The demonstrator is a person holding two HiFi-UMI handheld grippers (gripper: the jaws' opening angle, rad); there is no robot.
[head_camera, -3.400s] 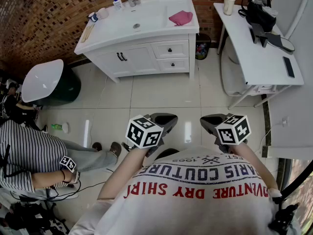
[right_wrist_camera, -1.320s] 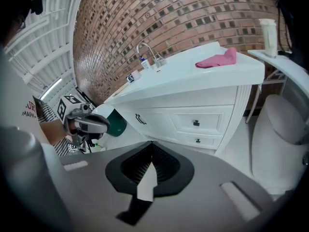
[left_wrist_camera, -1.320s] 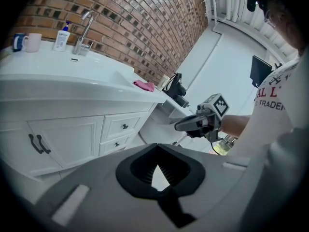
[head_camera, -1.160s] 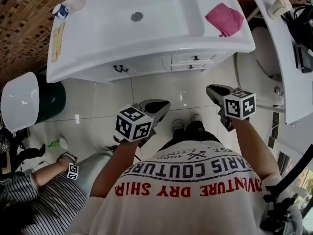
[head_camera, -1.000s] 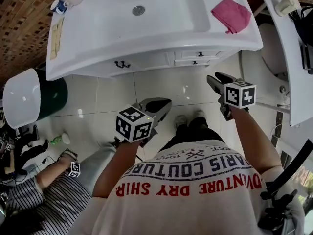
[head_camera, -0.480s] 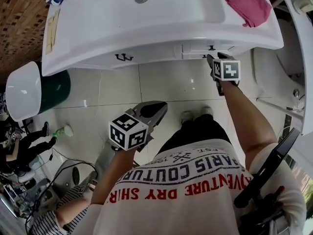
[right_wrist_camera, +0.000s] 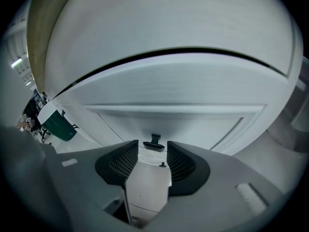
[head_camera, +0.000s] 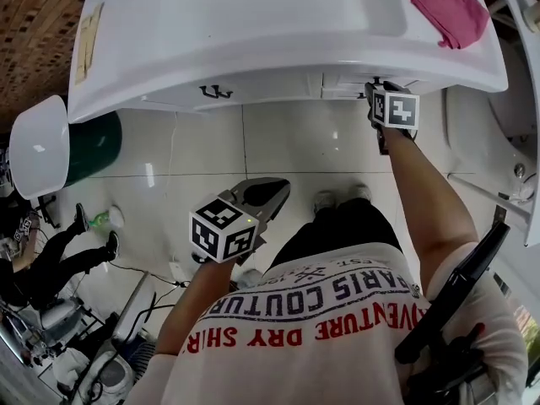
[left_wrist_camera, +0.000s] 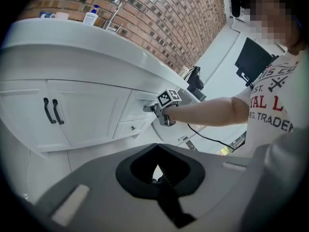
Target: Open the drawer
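Nearest you, your left gripper (head_camera: pixel 272 189) hangs over the tiled floor (head_camera: pixel 202 154), well back from the cabinet. Its jaws are brought together with nothing between them, so it plays no part yet. Further out, your right gripper (head_camera: pixel 376 89) is at the front of the white vanity (head_camera: pixel 278 87), tucked under the overhang of the counter. Its jaws stand wide but are closing. The small dark knob (right_wrist_camera: pixel 155 145) of the upper drawer (right_wrist_camera: pixel 193 122) sits at the mouth of the gap, just ahead of the ribbed pads (right_wrist_camera: pixel 125 161), and neither pad presses on it. The drawer front lies flush with the cabinet face, and so does the lower drawer (right_wrist_camera: pixel 145 178) beneath it, so nothing has been opened. By the look of it your approach is about done. What is left is to pinch that knob and draw it straight back toward you. Beyond, the two cabinet door handles (head_camera: pixel 216 92) sit to the left, and a pink cloth (head_camera: pixel 450 11) lies on the counter top beside the basin.
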